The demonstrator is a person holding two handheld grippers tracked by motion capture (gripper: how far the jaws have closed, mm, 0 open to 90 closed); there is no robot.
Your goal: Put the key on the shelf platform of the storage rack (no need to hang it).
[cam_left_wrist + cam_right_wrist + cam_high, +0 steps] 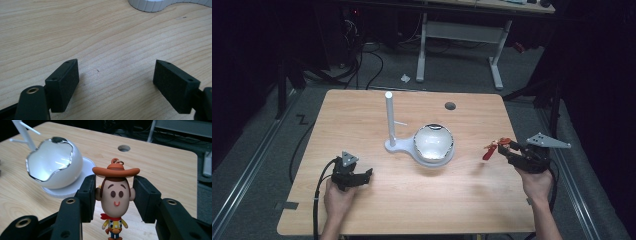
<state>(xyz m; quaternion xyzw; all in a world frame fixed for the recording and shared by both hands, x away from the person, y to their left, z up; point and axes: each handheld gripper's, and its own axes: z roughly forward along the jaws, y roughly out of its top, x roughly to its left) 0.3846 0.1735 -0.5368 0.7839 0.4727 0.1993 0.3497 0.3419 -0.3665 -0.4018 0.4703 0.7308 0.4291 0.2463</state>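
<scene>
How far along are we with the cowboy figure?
Done: the right gripper has the cowboy figure clamped by its head and off the wooden table. In hand: carrying it, apart from the white stand. Left: placing it, probably on the stand's peg. Left gripper sits open, idle.

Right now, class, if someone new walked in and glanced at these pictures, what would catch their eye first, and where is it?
First, the cowboy figurine with its orange hat, clamped by its head in the right gripper above the table's right side. Next, the shiny white apple-shaped bowl on a white stand with an upright post, mid-table. The left gripper hangs open over bare wood.
</scene>
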